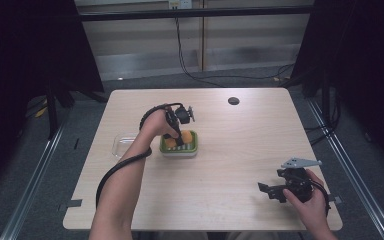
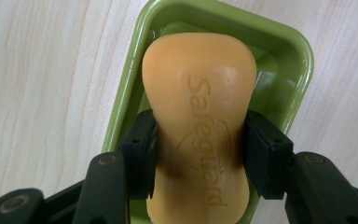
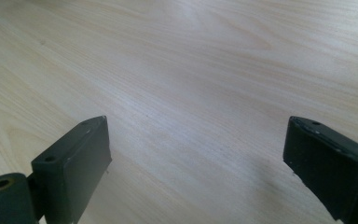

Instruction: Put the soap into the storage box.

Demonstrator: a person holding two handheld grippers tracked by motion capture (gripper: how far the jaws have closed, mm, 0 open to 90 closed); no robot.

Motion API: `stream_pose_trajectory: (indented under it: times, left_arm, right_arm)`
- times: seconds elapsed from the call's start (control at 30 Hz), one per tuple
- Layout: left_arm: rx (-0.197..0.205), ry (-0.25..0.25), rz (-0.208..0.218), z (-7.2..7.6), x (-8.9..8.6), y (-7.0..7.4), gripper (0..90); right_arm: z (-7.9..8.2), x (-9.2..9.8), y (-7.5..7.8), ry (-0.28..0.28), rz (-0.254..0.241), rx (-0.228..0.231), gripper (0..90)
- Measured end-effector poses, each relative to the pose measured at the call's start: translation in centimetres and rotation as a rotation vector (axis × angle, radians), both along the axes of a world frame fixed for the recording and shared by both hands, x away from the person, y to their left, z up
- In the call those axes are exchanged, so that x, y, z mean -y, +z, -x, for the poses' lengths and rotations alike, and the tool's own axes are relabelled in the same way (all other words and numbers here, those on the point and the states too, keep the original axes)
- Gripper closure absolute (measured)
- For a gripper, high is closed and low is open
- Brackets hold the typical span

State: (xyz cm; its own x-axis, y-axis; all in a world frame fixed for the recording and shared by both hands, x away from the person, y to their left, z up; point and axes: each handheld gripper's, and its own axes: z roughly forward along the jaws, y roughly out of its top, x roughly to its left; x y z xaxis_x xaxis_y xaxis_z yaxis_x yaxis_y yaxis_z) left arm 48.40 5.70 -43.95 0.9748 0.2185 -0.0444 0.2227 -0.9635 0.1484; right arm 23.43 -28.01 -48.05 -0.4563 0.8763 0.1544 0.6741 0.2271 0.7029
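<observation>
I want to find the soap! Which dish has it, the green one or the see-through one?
The green dish. The orange soap sits over it, pinched by the left gripper; the clear dish beside it looks empty.

The near end of the orange soap bar (image 2: 200, 126) is cut off at the lower edge of the left gripper view, and the bar hides most of the green dish's (image 2: 289, 51) floor. From above, the left gripper (image 1: 174, 134) covers part of the soap. Left of the dish, a clear lid (image 1: 121, 143) is too faint to make out.
</observation>
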Motion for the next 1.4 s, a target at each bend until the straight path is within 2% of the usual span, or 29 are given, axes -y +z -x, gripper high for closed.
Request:
stream_pose_trajectory:
  times: [0.23, 0.27, 0.3, 0.33, 0.37, 0.47, 0.5, 0.6, 0.63, 0.7, 0.83, 0.93, 0.97, 1.03, 1.17, 1.2, 1.33, 1.37, 1.4]
  left_arm:
    - [-0.012, -0.01, -0.003, -0.1, 0.1, -0.1, 50.1]
    - [-0.027, -0.016, -0.005, -0.2, 0.1, -0.1, 50.1]
    - [-0.024, -0.024, -0.005, -0.2, 0.1, -0.1, 50.1]
    - [0.004, -0.017, -0.001, -0.1, 0.1, -0.3, 50.1]
    - [-0.007, -0.021, -0.005, -0.1, 0.1, -0.2, 50.1]
    - [0.002, -0.015, -0.003, 0.0, 0.1, -0.3, 50.1]
    - [-0.015, -0.025, -0.007, 0.0, 0.1, -0.3, 50.1]
    - [-0.007, -0.022, -0.005, 0.0, 0.1, -0.4, 50.0]
    - [-0.028, -0.027, -0.012, -0.1, 0.1, -0.4, 50.1]
    - [-0.008, -0.027, -0.014, 0.0, 0.1, -0.6, 50.0]
    - [-0.021, -0.035, -0.019, 0.0, 0.2, -0.7, 50.0]
    - [-0.019, -0.021, -0.017, 0.0, 0.1, -0.8, 50.0]
    - [-0.008, -0.018, -0.017, 0.0, 0.0, -0.8, 50.0]
    - [-0.014, 0.005, -0.009, 0.0, -0.1, -0.8, 49.8]
    - [-0.032, 0.003, 0.0, -0.3, -0.5, -0.6, 49.6]
    - [-0.018, 0.015, 0.006, -0.2, -0.6, -0.7, 49.3]
    - [-0.012, 0.024, 0.032, -0.4, -0.9, 0.1, 49.4]
    - [-0.03, 0.024, 0.027, -0.5, -0.9, 0.3, 49.4]
    - [-0.015, 0.043, 0.03, -0.3, -0.9, 0.3, 47.6]
  right_arm:
    - [0.0, 0.0, 0.0, -0.001, -0.001, 0.0, 7.2]
    - [0.0, 0.0, 0.0, -0.001, -0.001, -0.001, 7.2]
    - [0.0, 0.0, 0.0, -0.002, 0.001, -0.004, 7.2]
    - [0.0, 0.0, 0.0, -0.002, -0.001, 0.0, 7.2]
    - [0.0, 0.0, 0.0, 0.0, 0.0, -0.002, 7.2]
    - [0.0, 0.0, 0.0, -0.005, -0.001, -0.001, 7.2]
    - [0.0, 0.0, 0.0, -0.006, -0.001, -0.001, 7.2]
    - [0.0, 0.0, 0.0, -0.001, 0.0, -0.001, 7.2]
    - [0.0, 0.0, 0.0, -0.002, 0.002, -0.002, 7.2]
    - [0.0, 0.0, 0.0, -0.001, 0.003, -0.001, 7.2]
    - [0.0, 0.0, -0.1, -0.002, 0.0, -0.003, 7.2]
    - [0.0, -0.1, -0.1, -0.008, -0.003, -0.008, 7.2]
    - [0.0, -0.1, -0.1, -0.006, -0.003, -0.01, 7.2]
    - [0.0, -0.1, -0.1, -0.004, -0.003, -0.009, 7.2]
    - [0.0, -0.2, -0.1, -0.002, 0.0, -0.008, 7.2]
    - [0.0, -0.2, -0.1, 0.001, 0.0, -0.007, 7.2]
    - [0.0, -0.3, -0.1, -0.001, 0.001, -0.011, 7.2]
    - [0.0, -0.3, -0.1, -0.001, 0.001, -0.011, 7.2]
    - [0.0, -0.3, -0.1, -0.001, 0.0, -0.009, 7.2]
